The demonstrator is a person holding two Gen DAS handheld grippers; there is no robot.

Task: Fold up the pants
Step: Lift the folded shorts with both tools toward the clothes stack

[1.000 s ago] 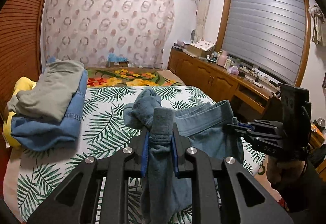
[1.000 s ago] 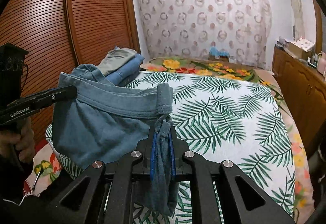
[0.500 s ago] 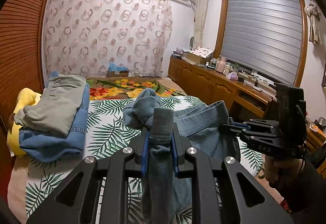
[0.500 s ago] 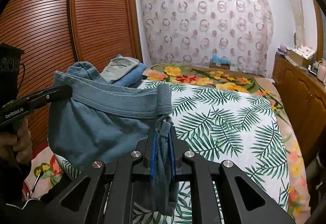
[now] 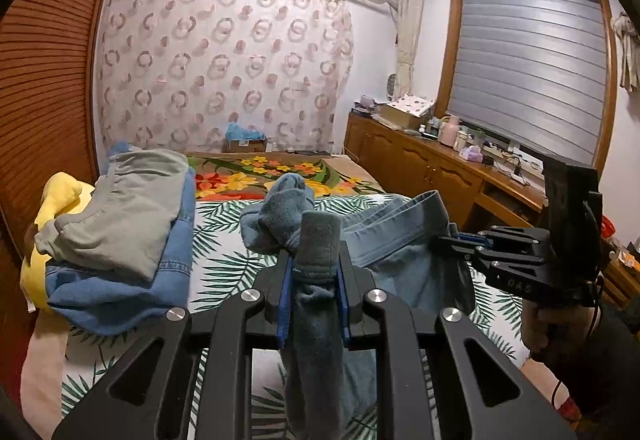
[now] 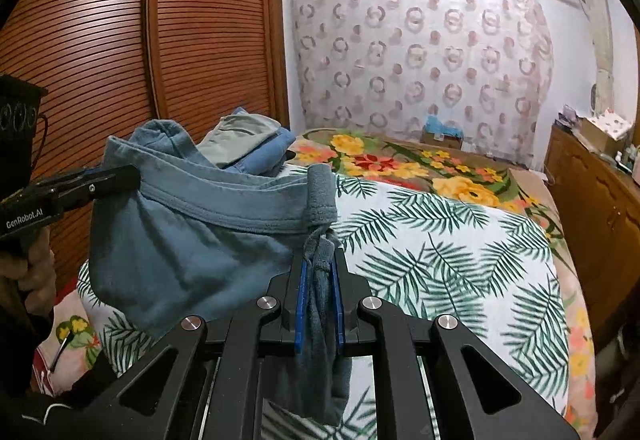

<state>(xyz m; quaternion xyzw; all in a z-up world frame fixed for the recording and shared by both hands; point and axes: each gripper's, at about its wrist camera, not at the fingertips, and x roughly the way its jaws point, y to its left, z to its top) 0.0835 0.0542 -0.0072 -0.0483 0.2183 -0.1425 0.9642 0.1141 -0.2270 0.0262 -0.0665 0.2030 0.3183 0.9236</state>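
Bedroom, bed (image 6: 460,252) under us. We hold pants (image 6: 192,240) in air by waistband: left tool (image 5: 312,272) and right tool (image 6: 319,280) both clamped on it. We judge no fold made yet, all folding left.

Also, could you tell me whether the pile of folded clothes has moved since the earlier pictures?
No; the folded clothes still lie at the bed edge beside the wardrobe.

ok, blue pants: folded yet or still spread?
Not folded. The blue pants hang by the waistband, stretched between the left gripper and right gripper, above the bed.

Bed (image 6: 460,252) w/ folded clothes stack (image 5: 120,232).
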